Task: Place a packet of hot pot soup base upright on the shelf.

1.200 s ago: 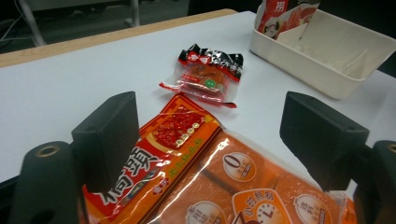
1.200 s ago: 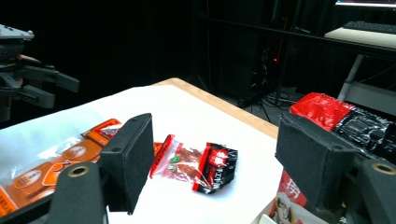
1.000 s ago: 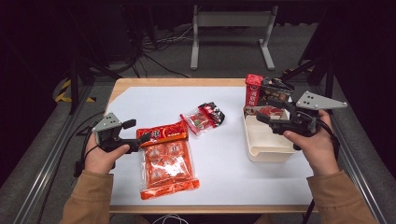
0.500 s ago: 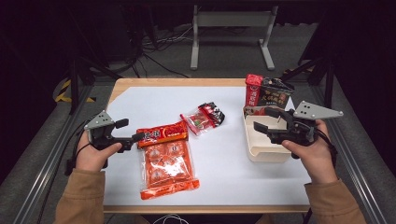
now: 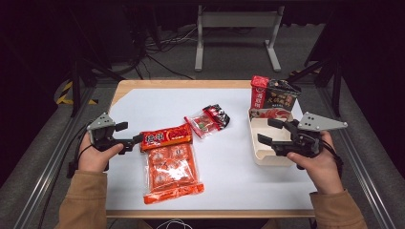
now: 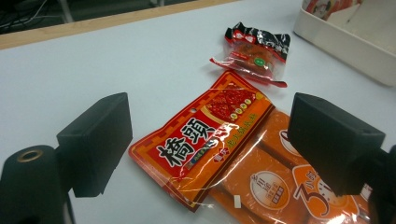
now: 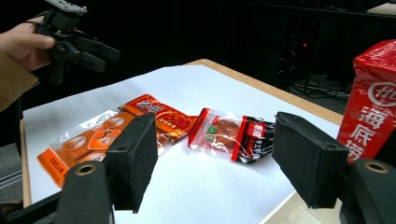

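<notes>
Nearest the person's edge of the white table (image 5: 229,191), a large clear pack of orange sachets (image 5: 173,172) is seen lying flat. Its far end is overlapped by a red seasoning packet (image 5: 166,136) printed with yellow characters, which lies slantwise across it.

The left gripper (image 5: 128,136) is held at the left end of that red packet, just beside it. In the left gripper view the jaws are seen spread wide, with the red packet (image 6: 205,135) lying between them on the table and the orange pack (image 6: 280,177) under the right-hand jaw; no contact with either jaw can be made out.

At the right, the right gripper (image 5: 271,132) is held over the near part of a cream tray (image 5: 267,160), its jaws also parted and nothing gripped between them. In the right gripper view, the red packet (image 7: 163,116) and the left gripper (image 7: 93,51) are visible beyond its jaws.

Farther out, near the middle of the table, a small clear snack pouch (image 5: 208,120) with a black end is seen lying apart from the other packs. At the tray's far end, a red carton (image 5: 259,93) and a dark packet (image 5: 282,97) are stood upright side by side.
</notes>
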`<state>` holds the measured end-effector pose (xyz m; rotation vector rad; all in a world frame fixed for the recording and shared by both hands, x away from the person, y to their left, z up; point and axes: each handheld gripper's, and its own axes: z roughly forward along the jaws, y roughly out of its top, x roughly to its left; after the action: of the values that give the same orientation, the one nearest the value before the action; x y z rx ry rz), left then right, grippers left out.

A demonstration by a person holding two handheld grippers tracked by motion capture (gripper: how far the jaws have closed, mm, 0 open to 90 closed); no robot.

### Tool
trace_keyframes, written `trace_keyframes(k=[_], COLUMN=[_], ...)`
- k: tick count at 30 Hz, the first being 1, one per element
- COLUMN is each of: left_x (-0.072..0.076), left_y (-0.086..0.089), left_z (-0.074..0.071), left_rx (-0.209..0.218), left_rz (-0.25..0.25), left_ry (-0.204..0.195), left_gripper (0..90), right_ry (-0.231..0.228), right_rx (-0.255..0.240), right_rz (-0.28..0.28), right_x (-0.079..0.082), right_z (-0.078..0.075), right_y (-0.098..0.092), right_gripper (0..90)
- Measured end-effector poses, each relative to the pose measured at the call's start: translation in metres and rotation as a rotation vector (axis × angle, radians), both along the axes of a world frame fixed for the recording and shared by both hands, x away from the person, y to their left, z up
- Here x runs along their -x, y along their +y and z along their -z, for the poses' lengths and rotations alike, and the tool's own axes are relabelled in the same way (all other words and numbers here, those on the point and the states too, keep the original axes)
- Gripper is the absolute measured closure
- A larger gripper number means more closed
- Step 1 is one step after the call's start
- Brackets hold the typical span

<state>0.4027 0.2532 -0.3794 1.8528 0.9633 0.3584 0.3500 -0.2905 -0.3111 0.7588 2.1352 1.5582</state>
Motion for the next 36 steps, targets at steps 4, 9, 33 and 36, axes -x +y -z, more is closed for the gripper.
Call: trace_keyframes(k=[4, 9, 33, 36], left_x=[-0.003, -0.01, -0.032, -0.032], left_y=[0.0, -0.001, -0.008, -0.009], left_z=[0.005, 0.015, 0.064, 0.066], left_rx=[-0.004, -0.026, -0.033, -0.035], left_rz=[-0.018, -0.043, -0.063, -0.054], left_ry=[0.012, 0.041, 0.211, 0.24], left_gripper=[14.9, 15.3, 19.4, 19.7], right_ry=[-0.002, -0.017, -0.037, -0.036], right_rx=[0.001, 0.004, 0.03, 0.029], right_rz=[-0.001, 0.001, -0.001, -0.002], right_x=[0.001, 0.002, 0.007, 0.007], right_z=[0.001, 0.003, 0.006, 0.006], right_y=[0.0, 0.001, 0.004, 0.004], right_gripper=[31.4, 30.8, 30.3, 30.2])
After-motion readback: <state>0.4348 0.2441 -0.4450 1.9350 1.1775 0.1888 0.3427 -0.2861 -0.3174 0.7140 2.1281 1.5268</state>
